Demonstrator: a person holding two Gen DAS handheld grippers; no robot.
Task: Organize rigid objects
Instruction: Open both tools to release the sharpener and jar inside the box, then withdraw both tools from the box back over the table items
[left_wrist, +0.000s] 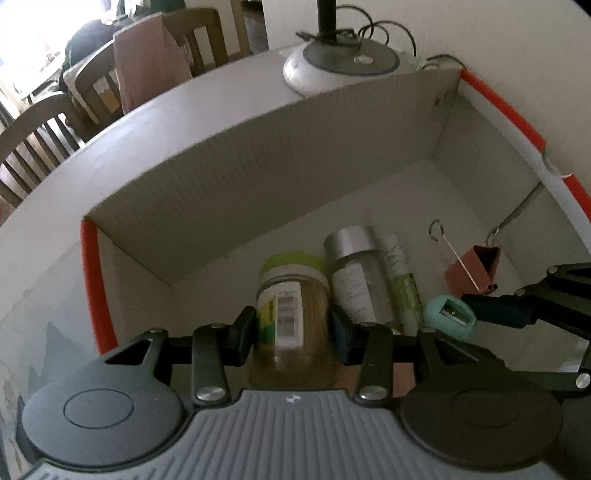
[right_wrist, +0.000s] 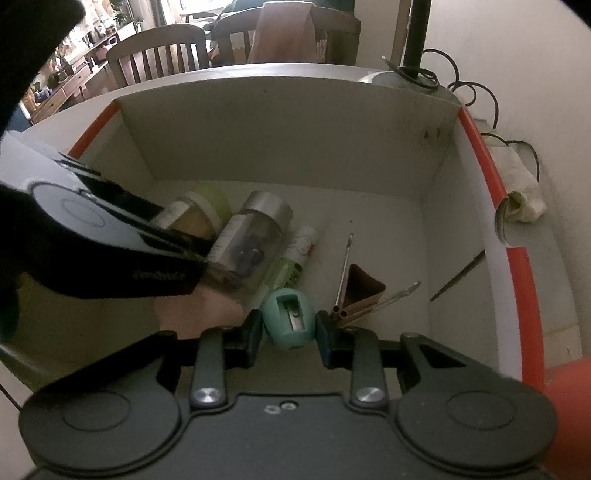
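Your left gripper (left_wrist: 293, 332) clamps the green-lidded jar (left_wrist: 291, 314); your right gripper (right_wrist: 290, 326) pinches the teal pencil sharpener (right_wrist: 290, 319), a brown binder clip (right_wrist: 362, 291) just beyond.

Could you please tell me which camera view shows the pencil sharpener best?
The right wrist view: the sharpener sits centred between the right tool's fingers, blade slot facing the camera. The left wrist view shows it smaller, off to the right.

Inside an open white cardboard box with red edges (left_wrist: 258, 177), a green-lidded glass jar (left_wrist: 291, 314) lies leftmost. Right of it lie a silver-capped clear bottle (left_wrist: 354, 273), a slim green-and-white tube (left_wrist: 402, 284), a teal egg-shaped pencil sharpener (right_wrist: 291, 317) and a brown metal binder clip (left_wrist: 472, 271).
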